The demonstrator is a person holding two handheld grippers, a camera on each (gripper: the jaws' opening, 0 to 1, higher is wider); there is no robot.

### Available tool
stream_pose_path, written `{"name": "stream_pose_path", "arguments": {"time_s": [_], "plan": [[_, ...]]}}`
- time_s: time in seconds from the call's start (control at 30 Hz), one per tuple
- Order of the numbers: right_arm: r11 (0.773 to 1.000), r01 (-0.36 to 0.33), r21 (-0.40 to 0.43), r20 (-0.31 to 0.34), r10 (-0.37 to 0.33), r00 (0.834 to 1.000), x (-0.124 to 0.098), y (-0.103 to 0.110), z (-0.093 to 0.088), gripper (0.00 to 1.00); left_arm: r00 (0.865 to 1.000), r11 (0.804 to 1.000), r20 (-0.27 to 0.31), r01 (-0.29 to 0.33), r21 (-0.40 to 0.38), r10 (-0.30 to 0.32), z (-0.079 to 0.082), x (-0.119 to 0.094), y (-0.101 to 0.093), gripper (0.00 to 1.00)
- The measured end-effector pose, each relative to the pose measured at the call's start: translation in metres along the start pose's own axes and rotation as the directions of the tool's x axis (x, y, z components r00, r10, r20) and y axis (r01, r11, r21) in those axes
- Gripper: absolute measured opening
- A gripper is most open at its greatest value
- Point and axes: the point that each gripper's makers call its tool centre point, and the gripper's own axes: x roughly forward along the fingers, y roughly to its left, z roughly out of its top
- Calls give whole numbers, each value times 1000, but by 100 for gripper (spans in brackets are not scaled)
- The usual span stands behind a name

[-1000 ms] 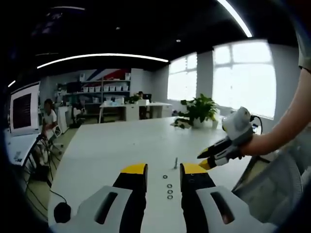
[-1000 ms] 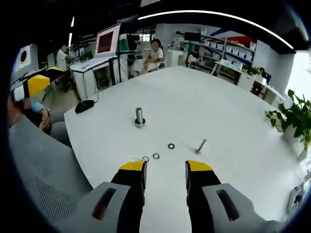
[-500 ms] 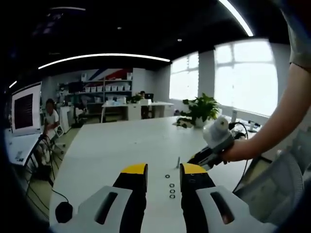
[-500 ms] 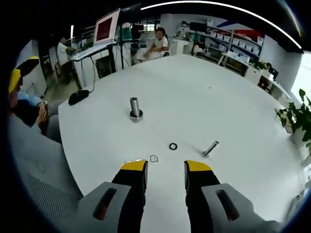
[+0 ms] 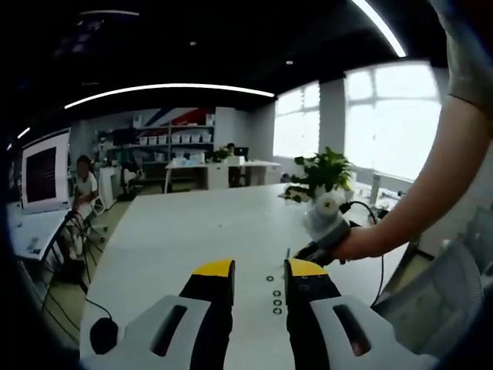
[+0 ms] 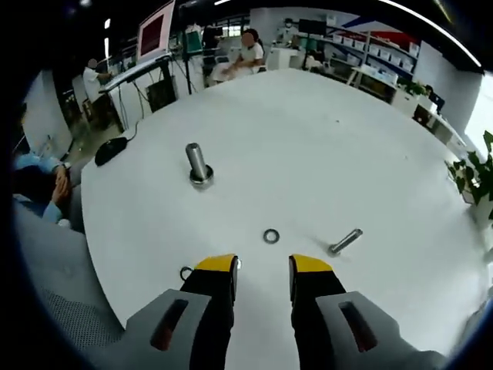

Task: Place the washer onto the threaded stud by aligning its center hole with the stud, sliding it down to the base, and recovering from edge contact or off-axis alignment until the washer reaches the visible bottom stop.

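Nothing placed yet: upright stud (image 6: 197, 163) stood bare on table (image 6: 323, 131), far left in right gripper view, no washer on shaft. Loose washer (image 6: 270, 236) lay flat just beyond right gripper (image 6: 262, 267), another washer (image 6: 186, 273) near left jaw, part hidden. Loose bolt (image 6: 345, 241) lay on side to right. Right gripper jaws apart, empty. Left gripper (image 5: 259, 270) jaws apart, empty, held well back. Pickup, alignment, slide-down all remained.

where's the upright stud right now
In the right gripper view the upright stud stands on the white table, up and left of the open right gripper, beyond a loose washer and a bolt lying flat.
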Motion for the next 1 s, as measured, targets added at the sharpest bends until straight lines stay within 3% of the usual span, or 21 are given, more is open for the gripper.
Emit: {"name": "stream_pose_path", "arguments": {"time_s": [0.4,1.0], "plan": [[1000,-11,8,-40,11,999,28,-3,5,28,1000,1000,-14,-7,-1,7,-3,0,1,22],[999,-29,-27,-95,27,995,52,-7,-8,24,999,1000,-42,-16,5,16,-10,2,3,22]]}}
